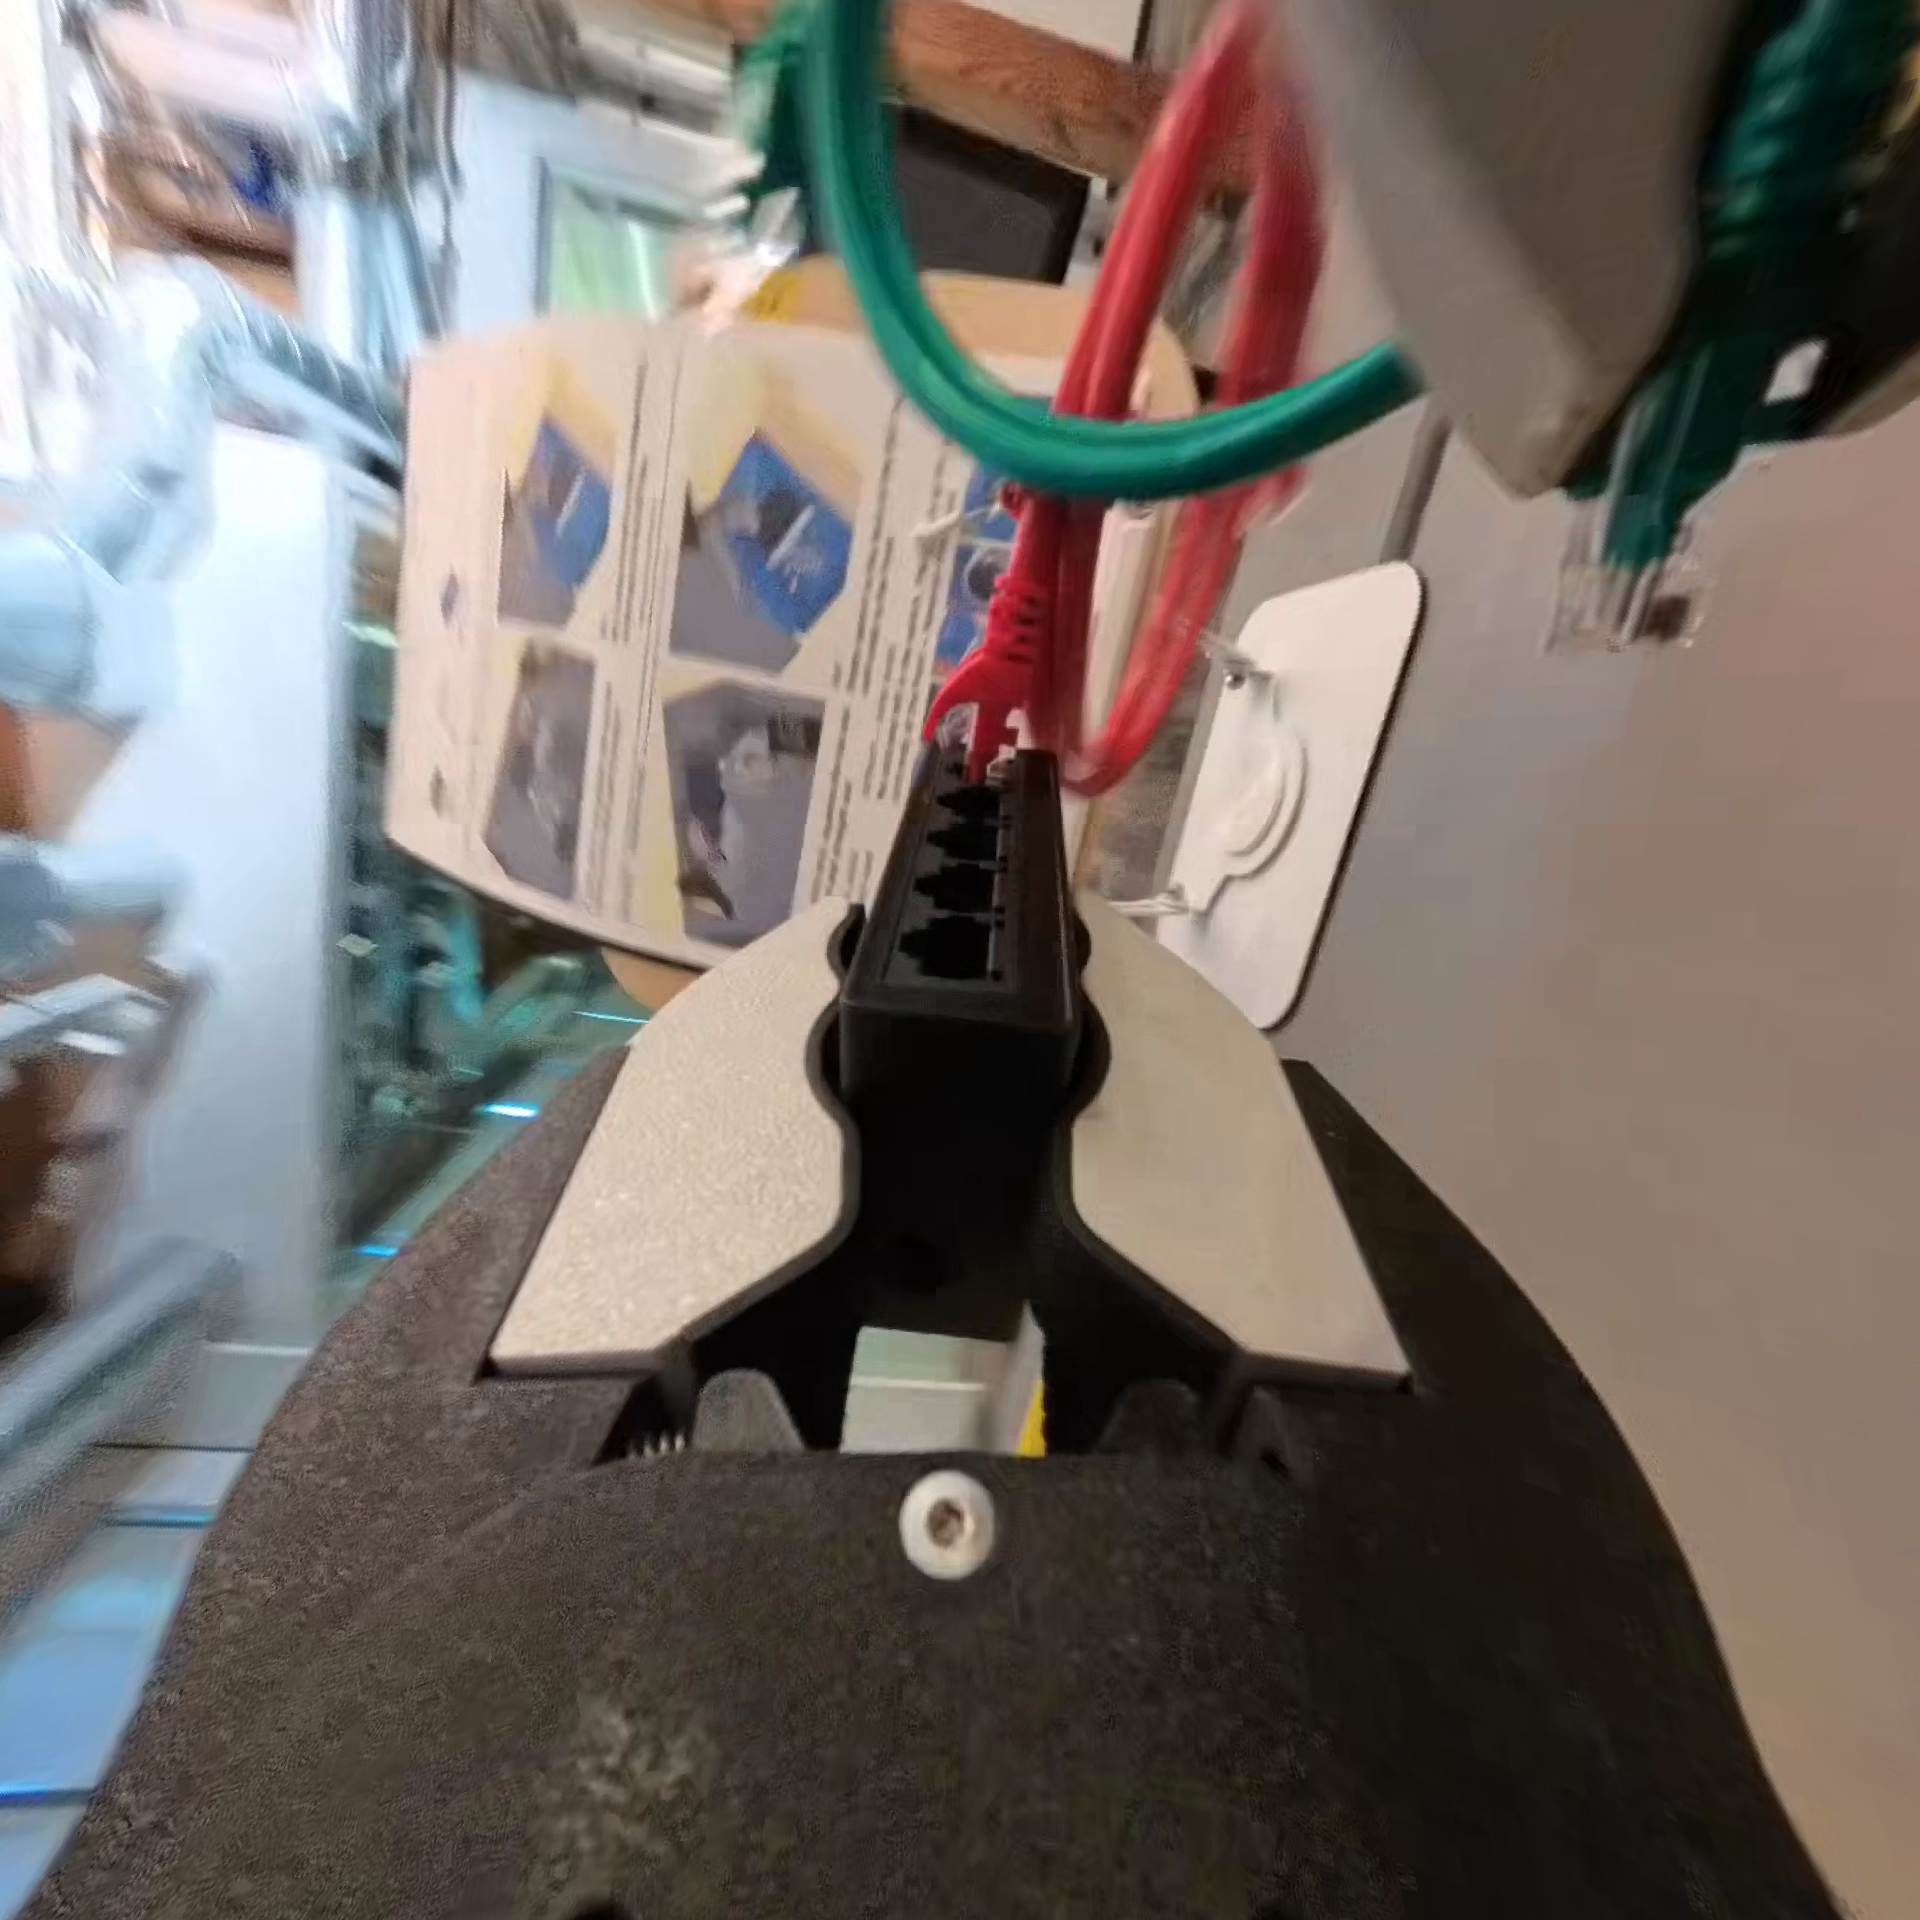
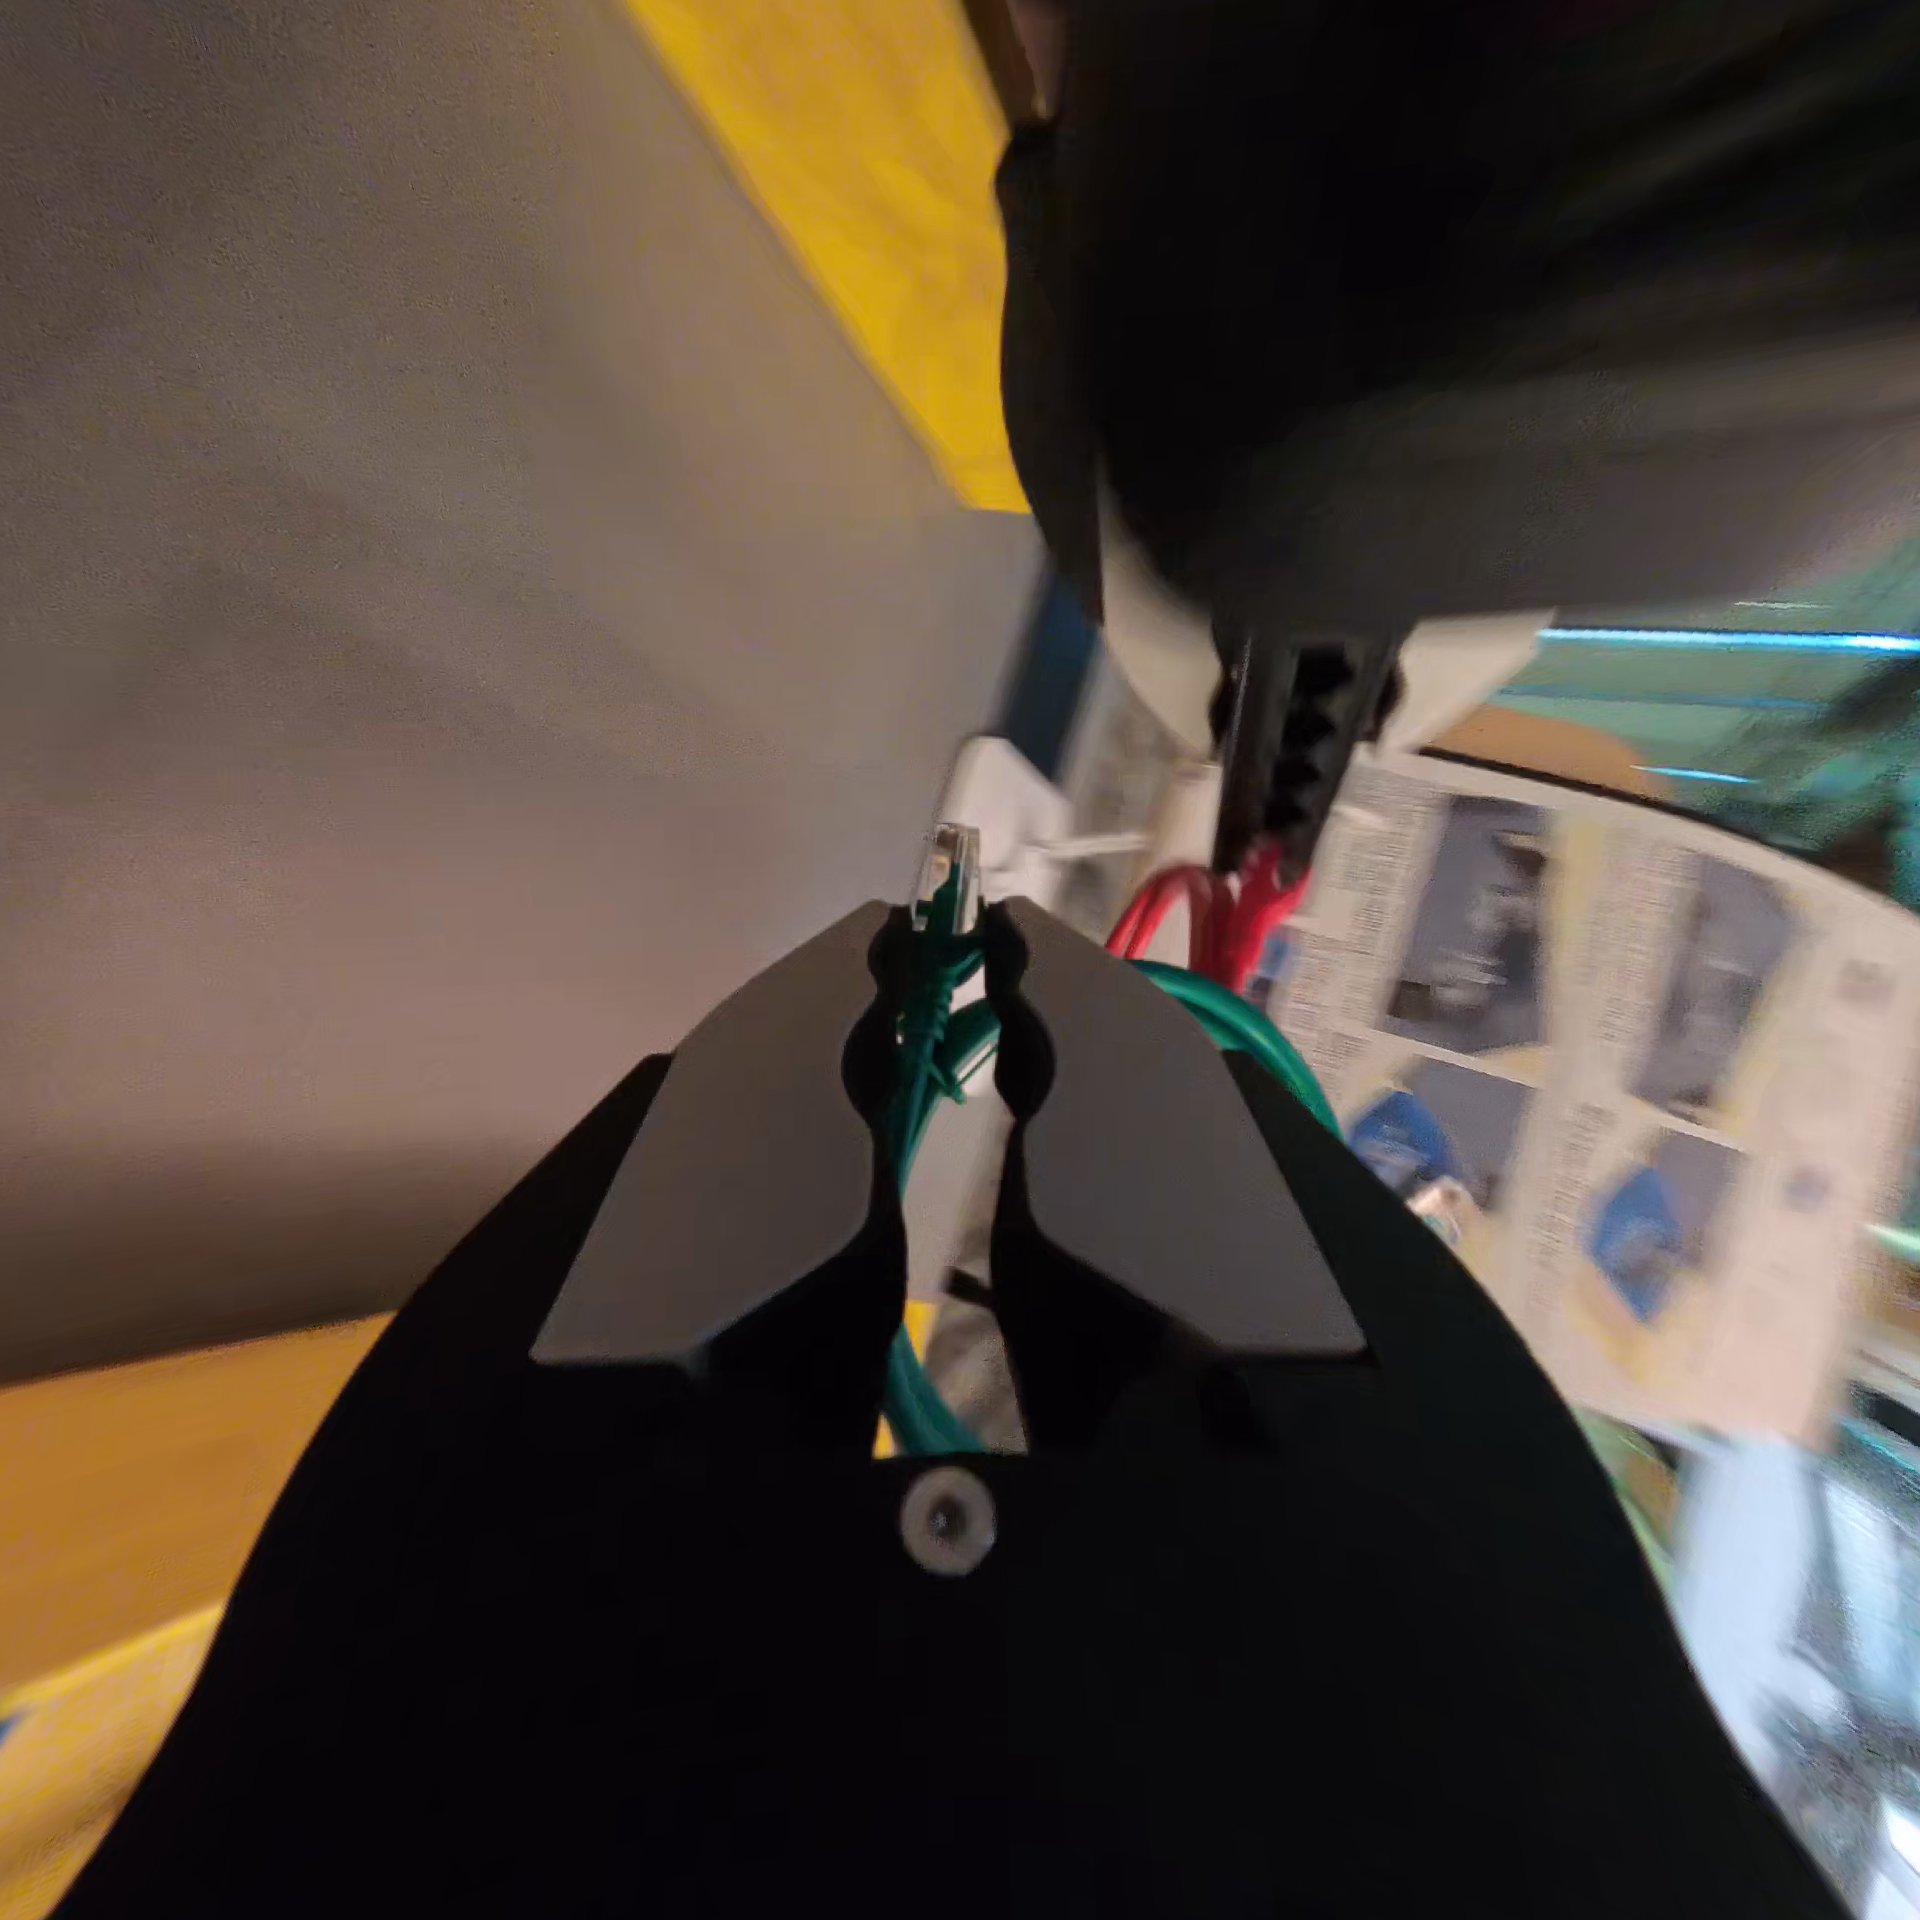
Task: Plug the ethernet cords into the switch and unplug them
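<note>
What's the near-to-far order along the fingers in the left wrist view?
Left hand-held gripper → black switch, clamped between the fingers → red cord plug in its far port → green cord loop.

On the switch (image 1: 961,935) clamped in the left tool (image 1: 961,997), the far port is taken by the red cord (image 1: 1013,623); the nearer ports gape free. A green cord (image 1: 935,343) loops across the approach above, where the right tool (image 1: 1621,582) crowds the corner.
</note>
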`<state>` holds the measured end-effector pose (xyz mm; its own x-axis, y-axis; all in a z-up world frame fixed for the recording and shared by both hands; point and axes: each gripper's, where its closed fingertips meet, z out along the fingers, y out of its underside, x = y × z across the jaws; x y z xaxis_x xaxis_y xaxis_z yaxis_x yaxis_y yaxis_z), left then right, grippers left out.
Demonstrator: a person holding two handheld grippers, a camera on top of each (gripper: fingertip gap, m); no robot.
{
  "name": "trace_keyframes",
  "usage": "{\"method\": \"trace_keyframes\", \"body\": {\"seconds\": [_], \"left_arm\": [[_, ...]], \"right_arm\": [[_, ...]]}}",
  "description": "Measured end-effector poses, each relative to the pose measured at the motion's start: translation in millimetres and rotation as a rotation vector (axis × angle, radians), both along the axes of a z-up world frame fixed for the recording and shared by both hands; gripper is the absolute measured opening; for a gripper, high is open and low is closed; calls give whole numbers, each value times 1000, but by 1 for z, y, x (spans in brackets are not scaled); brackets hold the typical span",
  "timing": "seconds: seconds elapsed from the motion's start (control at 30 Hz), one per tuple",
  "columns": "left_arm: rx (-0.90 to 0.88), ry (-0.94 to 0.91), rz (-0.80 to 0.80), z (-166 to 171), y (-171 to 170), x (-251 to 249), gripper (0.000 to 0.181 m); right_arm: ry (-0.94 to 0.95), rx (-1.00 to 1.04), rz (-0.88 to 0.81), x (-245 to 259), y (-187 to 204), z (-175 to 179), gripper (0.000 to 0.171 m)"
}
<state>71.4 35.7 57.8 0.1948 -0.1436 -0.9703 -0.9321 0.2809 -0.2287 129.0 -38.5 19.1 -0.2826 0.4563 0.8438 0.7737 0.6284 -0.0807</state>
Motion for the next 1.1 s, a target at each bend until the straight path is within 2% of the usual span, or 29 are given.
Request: {"method": "trace_keyframes", "body": {"seconds": [0.03, 0.1, 0.17, 0.23, 0.37, 0.47, 0.67, 0.87, 0.97, 1.1], "left_arm": [[-32, -43, -8, 9, -2, -11, 34], [26, -20, -13, 24, -8, -22, 34], [-20, -31, -51, 25, -14, -20, 34], [-26, 9, 3, 24, -12, -27, 34], [-35, 27, 45, 23, -9, -33, 34], [-41, 19, 45, 24, -8, -33, 34], [-63, 63, 77, 13, -2, -34, 34], [-85, 89, 114, 5, 3, -38, 34], [-84, 71, 122, 9, 3, -41, 34], [-78, 56, 118, 13, 2, -42, 34]], "right_arm": [[27, 56, -3, -5, 4, 7, 15], [63, 59, -3, -8, 2, 15, 14], [51, 69, -34, 1, 4, 19, 14], [92, 62, -57, 13, 4, 31, 14], [207, 47, -215, 73, 4, 67, 15], [283, -49, -361, 124, -3, 75, 14], [321, -412, -651, 198, -20, 34, 15], [265, -848, -815, 215, -41, -22, 15], [234, -986, -833, 214, -42, -40, 15], [178, -1091, -822, 210, -22, -67, 15]]}}
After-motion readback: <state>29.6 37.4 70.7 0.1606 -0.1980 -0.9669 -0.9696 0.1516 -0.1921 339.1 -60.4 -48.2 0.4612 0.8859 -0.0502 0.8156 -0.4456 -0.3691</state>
